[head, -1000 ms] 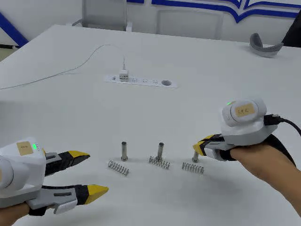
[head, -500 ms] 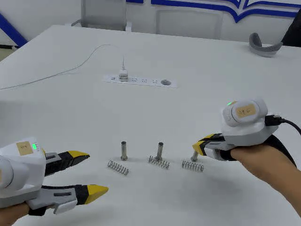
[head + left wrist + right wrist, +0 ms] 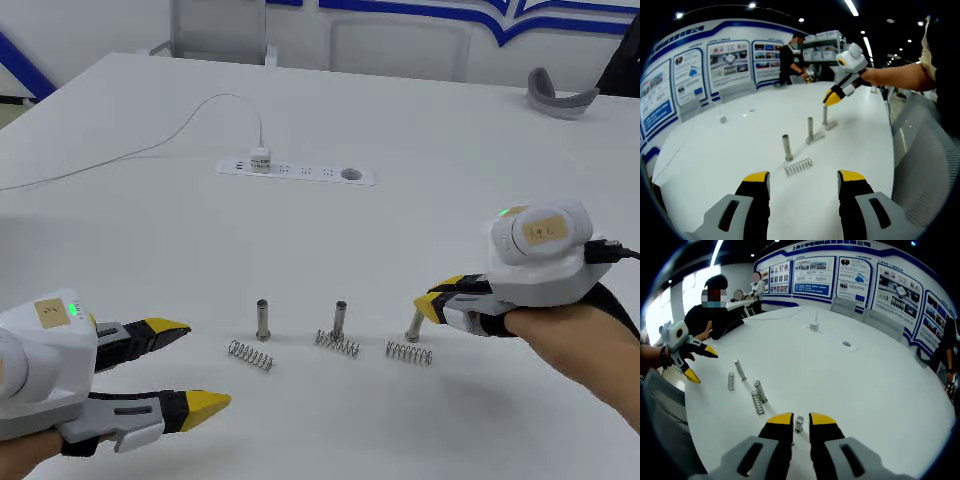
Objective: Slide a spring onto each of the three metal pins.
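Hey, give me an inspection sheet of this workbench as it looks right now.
Surface: white table, flat.
Job's things: three metal pins standing in a row; three springs lying flat, one by each pin, none fitted.
Clutter: grey curved object at the far edge.
Grippers: left gripper open, holding nothing; right gripper with jaws flanking the end pin, grip unclear.
Cables: white cable runs to a power strip.
Surroundings: wall posters, seated people.

shiny metal pins (image 3: pixel 263 318), matt white table (image 3: pixel 400 230)
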Demonstrator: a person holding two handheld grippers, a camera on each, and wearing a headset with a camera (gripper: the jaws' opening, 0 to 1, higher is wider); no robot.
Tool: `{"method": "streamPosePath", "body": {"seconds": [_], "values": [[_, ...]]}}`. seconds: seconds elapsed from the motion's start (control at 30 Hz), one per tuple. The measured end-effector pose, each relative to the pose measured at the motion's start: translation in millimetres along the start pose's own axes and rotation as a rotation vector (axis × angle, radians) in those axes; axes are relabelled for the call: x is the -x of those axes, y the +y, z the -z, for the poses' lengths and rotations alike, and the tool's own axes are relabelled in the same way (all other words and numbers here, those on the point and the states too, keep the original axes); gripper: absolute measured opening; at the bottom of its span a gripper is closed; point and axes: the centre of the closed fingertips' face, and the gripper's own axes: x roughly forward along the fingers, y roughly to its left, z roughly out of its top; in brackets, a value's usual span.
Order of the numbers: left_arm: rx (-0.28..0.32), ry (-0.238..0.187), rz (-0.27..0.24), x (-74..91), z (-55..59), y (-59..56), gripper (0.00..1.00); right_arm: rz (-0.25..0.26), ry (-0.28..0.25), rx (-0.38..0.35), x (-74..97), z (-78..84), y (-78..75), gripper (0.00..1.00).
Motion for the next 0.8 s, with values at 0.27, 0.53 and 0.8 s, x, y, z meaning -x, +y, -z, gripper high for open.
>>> {"method": "streamPosePath", "body": {"seconds": [0.27,0.53,0.8], "values": [[0.0,0.001,0.003,-0.7,0.0,-0.9,0.55,-0.032,0.01,0.034,6.3,6.7,8.0,0.14],[0.001,0.003,0.007,-1.1,0.4,-1.8,0.55,-0.092,0.077,0.069,2.5,29.7,17.4,0.14],[-0.001,0.006,0.008,-0.8,1.3,-1.7,0.55,-0.125,0.155,0.171,-4.4,48.6,20.7,0.14]]}}
